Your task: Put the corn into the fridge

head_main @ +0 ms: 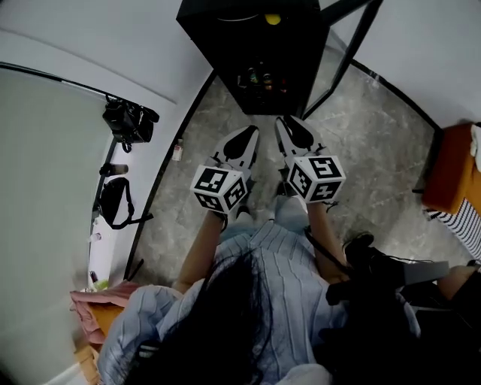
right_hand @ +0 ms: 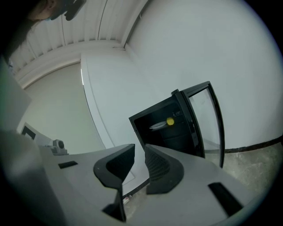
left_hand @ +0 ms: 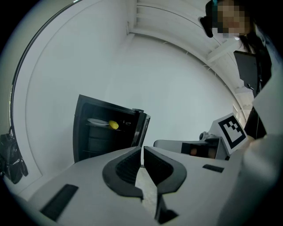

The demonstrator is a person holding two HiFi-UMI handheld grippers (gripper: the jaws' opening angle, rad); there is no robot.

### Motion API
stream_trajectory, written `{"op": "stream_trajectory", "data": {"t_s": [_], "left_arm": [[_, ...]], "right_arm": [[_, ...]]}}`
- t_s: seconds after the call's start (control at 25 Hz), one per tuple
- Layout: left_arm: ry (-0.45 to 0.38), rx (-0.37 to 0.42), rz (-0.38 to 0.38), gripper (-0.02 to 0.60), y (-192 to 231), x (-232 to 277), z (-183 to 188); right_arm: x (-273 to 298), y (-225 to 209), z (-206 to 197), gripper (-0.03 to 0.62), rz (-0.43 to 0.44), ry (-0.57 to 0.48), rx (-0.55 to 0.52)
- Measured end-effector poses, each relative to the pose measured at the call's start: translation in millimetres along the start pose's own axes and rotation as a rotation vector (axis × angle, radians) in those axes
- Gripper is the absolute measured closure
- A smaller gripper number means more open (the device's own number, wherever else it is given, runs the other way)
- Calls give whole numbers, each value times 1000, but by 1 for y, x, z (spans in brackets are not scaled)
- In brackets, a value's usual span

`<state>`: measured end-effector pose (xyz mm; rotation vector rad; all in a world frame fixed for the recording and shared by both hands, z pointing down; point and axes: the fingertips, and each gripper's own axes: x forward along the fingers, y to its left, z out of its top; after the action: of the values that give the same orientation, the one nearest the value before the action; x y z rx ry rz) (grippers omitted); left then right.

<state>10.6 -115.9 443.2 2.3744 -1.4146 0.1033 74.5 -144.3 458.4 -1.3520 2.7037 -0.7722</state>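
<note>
corn (head_main: 272, 19) already on the plate (right_hand: 157, 126), top shelf of the fridge (head_main: 225, 45), 12 o'clock from the person | left gripper (left_hand: 142, 150) pressed together, empty | right gripper (right_hand: 139, 150) a slit apart, empty too | door (head_main: 359, 46) open at 1 o'clock | imo push its edge shut slowly, no slamming

All three views toward fridge (head_main: 225, 45)

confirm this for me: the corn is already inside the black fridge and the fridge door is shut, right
Not quite. The fridge door is open, not shut; the right gripper view shows it swung out to the side. The rest holds: the corn is already inside the black fridge.
</note>
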Motion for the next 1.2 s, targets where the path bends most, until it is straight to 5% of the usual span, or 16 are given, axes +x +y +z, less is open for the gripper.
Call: {"op": "stream_trajectory", "data": {"t_s": [0.64, 1.2], "left_arm": [[-34, 59, -83, 554, 48, -134, -11], [-67, 80, -228, 554, 29, -227, -39]], "right_arm": [[-13, 140, -68, 518, -13, -29, -11], [-76, 220, -123, 531, -121, -81, -61]]}}
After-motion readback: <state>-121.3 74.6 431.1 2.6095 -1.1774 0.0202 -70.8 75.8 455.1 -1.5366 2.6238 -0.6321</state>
